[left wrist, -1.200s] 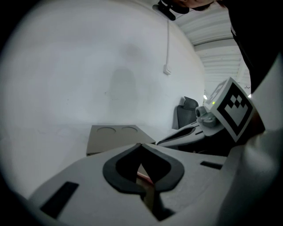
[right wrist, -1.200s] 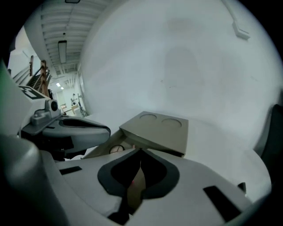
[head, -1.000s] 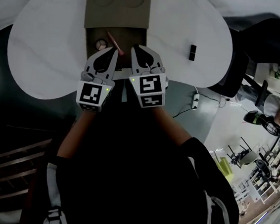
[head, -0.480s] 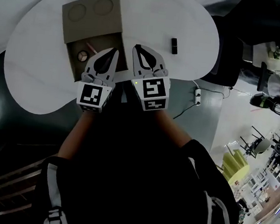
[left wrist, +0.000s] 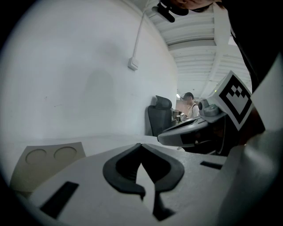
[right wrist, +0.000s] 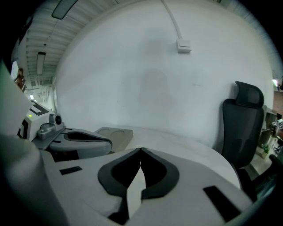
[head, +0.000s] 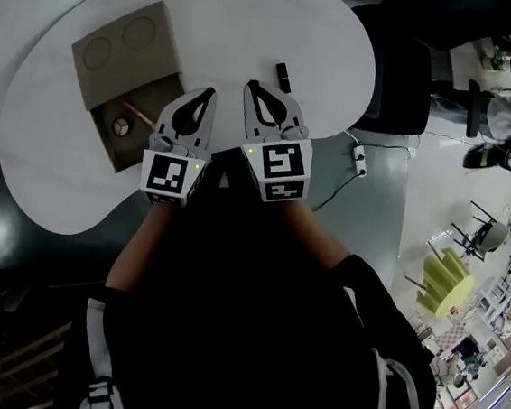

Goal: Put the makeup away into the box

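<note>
Plainly, found the left tool [head: 208, 92] and the right tool [head: 252, 88] both closed tip to tip with nothing between them, side by side over the near edge of the white counter [head: 238, 25]. Saw the small black makeup stick [head: 282, 75] lying alone at about 2 o'clock of the right tool, well apart from the open cardboard box [head: 117, 48] at 9 o'clock of the left tool, with a round compact [head: 120, 125] and a pink pencil [head: 140, 115] already inside. Judged the stick light, stiff and slick, apt to roll; best pinched across its middle.
</note>
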Demonstrator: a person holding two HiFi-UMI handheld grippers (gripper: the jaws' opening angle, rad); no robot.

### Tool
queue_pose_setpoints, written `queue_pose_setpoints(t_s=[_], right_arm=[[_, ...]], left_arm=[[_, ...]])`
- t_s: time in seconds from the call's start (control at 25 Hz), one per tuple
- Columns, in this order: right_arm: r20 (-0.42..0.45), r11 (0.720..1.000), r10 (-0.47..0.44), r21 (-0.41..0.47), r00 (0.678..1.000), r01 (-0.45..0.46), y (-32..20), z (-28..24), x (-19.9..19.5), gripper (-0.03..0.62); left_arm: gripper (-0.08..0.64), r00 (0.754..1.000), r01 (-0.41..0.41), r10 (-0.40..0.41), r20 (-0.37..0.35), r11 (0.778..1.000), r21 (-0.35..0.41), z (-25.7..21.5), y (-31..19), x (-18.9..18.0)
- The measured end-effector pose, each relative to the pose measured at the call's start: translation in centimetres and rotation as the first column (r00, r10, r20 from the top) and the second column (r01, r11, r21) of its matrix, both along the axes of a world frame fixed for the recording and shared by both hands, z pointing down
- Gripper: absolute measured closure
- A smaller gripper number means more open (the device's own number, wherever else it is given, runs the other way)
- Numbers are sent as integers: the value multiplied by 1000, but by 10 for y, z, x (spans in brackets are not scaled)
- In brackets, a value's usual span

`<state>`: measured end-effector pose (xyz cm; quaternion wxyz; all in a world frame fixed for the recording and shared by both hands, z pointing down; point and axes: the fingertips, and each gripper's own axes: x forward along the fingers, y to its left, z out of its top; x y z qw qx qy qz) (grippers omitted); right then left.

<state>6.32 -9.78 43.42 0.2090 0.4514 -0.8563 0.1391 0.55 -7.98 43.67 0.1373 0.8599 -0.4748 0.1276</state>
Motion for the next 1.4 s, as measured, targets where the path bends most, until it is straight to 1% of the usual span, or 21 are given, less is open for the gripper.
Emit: queue_pose_setpoints(t_s=[0.16,0.36,0.76,0.88,0.96,1.08,1.28,1.4], right_arm=[[0,1000,28,-4,1000,-28,-6,2,23,569],[0,999,52,-8,999,-52,-15,5,45,569],[-13,998,56,-41,998,-56,-27,25,74,568],[-15,996,49,-79,999,-50,-31,35,80,563],[-21,993,41,-110,999,-43,-33,44,83,523],[-38,987,27,-158,999,-32,-35,66,86,497],[-55,969,10,-248,998,-23,-32,96,90,456],[-65,959,1,-284,998,-19,-30,107,91,445]], left_arm=[[557,999,-33,33,1,999,-9,3,-6,23],[557,999,-54,54,6,998,-18,6,-16,44],[557,997,-74,75,7,996,-53,20,-30,75],[557,997,-79,80,11,995,-64,23,-35,82],[557,997,-81,82,10,994,-73,27,-39,86],[557,996,-83,84,8,993,-87,36,-44,91],[557,996,-84,86,8,989,-123,49,-49,97],[557,996,-82,84,10,987,-141,55,-49,99]])
